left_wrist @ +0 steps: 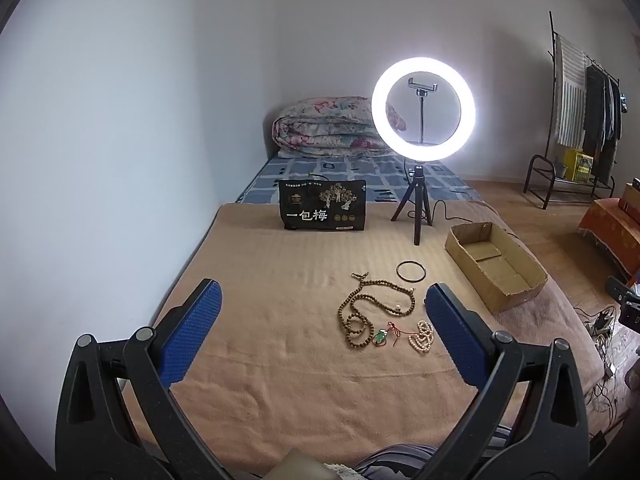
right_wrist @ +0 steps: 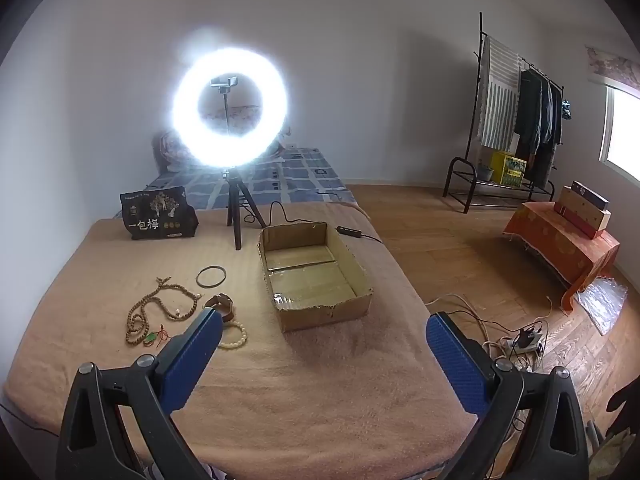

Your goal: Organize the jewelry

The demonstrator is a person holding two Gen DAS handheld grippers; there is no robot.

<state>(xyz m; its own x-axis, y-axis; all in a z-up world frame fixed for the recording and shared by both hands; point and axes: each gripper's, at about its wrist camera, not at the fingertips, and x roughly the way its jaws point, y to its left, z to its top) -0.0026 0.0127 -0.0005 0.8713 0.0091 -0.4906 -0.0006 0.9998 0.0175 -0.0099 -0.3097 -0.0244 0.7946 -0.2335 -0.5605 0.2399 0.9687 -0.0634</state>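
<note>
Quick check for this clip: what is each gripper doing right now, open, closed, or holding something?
Left gripper: open, holding nothing, above the blanket.
Right gripper: open, holding nothing, near the cardboard box.

Black snack bag (left_wrist: 323, 211) w/ white "一包梅", smaller print prob. unreadable

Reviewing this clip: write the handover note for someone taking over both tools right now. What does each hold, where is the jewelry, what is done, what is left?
Left tool: open, holds nothing, hovering over the blanket.
Right tool: open, holds nothing, facing the cardboard box.
Jewelry, all loose on the blanket left of the box: long wooden bead necklace, thin dark bangle, green pendant on red cord, pale bead bracelet, brown wooden bracelet.
Done: nothing; the box has no jewelry in it.
Left: presumably move every piece into the box. The necklace lies in loops, so it may trail when lifted.
</note>
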